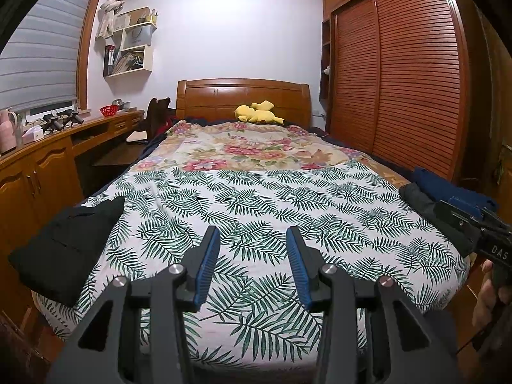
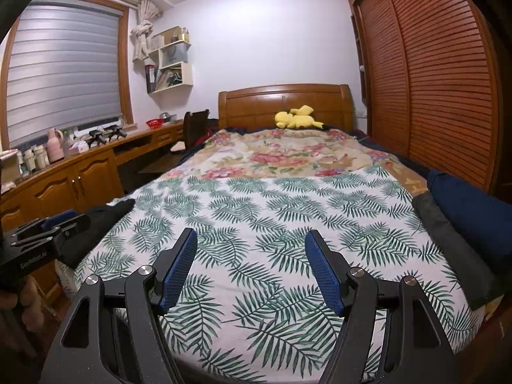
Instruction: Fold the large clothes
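Left gripper [image 1: 252,233]: I held it tipped a little downward over the near end of the bed, aimed toward the headboard [image 1: 243,97]; my fingers [image 1: 209,262] stood apart with nothing between them
Right gripper [image 2: 251,235]: I held it at the same shallow downward tilt, alongside the left; its fingers [image 2: 323,272] were spread wider, pinching nothing
Right hand [image 1: 489,291]: it showed at the right edge of the left wrist view, wrapped round the handle
Black garment [image 1: 68,246]: folded, it lay left of my left fingers at the bed's left edge, its long axis running away toward the headboard and slightly rightward
Grey garment [image 2: 448,243]: folded, right of my right fingers at the bed's right edge, long axis running away from me
Navy garment [image 2: 473,211]: folded, just beside the grey one on its outer side, same direction
Leaf-print sheet [image 1: 256,198]: bare beneath and ahead of both pairs of fingers
Yellow plush toy [image 1: 257,113]: far ahead of the fingertips, against the headboard
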The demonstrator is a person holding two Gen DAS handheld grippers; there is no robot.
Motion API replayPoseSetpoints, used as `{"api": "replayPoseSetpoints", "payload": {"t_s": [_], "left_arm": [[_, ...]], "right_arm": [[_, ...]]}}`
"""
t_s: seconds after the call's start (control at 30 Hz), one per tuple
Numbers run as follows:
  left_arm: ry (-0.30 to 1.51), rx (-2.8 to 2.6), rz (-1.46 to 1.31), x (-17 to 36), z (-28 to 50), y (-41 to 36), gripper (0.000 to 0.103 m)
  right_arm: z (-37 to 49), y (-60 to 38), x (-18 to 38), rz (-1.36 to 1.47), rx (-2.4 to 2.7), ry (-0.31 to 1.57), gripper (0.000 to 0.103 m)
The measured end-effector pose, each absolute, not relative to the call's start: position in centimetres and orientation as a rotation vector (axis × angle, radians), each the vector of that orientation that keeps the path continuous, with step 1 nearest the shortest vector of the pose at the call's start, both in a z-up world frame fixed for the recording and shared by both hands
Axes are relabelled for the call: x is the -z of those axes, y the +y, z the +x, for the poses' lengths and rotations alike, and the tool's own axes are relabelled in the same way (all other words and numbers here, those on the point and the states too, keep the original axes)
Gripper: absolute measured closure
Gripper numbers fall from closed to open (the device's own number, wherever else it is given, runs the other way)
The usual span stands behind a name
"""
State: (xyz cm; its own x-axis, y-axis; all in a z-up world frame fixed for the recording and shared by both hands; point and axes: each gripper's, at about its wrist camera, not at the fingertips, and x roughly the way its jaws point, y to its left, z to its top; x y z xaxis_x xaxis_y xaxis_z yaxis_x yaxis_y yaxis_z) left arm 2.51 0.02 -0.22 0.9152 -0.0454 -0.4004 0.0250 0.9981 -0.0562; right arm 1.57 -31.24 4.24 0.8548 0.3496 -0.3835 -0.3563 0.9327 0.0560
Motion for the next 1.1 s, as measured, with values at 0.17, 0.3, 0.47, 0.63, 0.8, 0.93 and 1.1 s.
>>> {"api": "replayPoseSetpoints", "payload": {"t_s": [0.17, 0.3, 0.47, 0.63, 0.8, 0.93, 1.1], "left_arm": [[0.408, 0.037, -0.047, 0.12, 2.42, -0.04, 0.062], [0.404, 0.037, -0.045, 0.0, 2.34, -0.06, 0.062], [0.4, 0.04, -0.045, -0.15, 2.22, -0.07, 0.062], [0.396, 0.04, -0.042, -0.2, 2.05, -0.27, 0.062], [0.394, 0.04, -0.041, -0.25, 1.97, -0.29, 0.062], [0.392, 0.04, -0.041, -0.26, 1.97, -0.31, 0.062], [0.39, 0.039, -0.041, -0.34, 1.85, -0.31, 0.061]], "right_arm": [[1.54, -31.04, -4.27, -0.019, -0.372, 0.4, 0.031], [1.54, -31.09, -4.26, -0.017, -0.371, 0.4, 0.031], [1.54, -31.04, -4.28, -0.017, -0.371, 0.401, 0.031], [1.55, -31.09, -4.29, -0.017, -0.371, 0.401, 0.031], [1.44, -30.9, -4.25, -0.018, -0.367, 0.399, 0.031], [1.42, -30.87, -4.2, -0.018, -0.367, 0.398, 0.031], [1.49, -30.94, -4.2, -0.017, -0.369, 0.4, 0.031]]}}
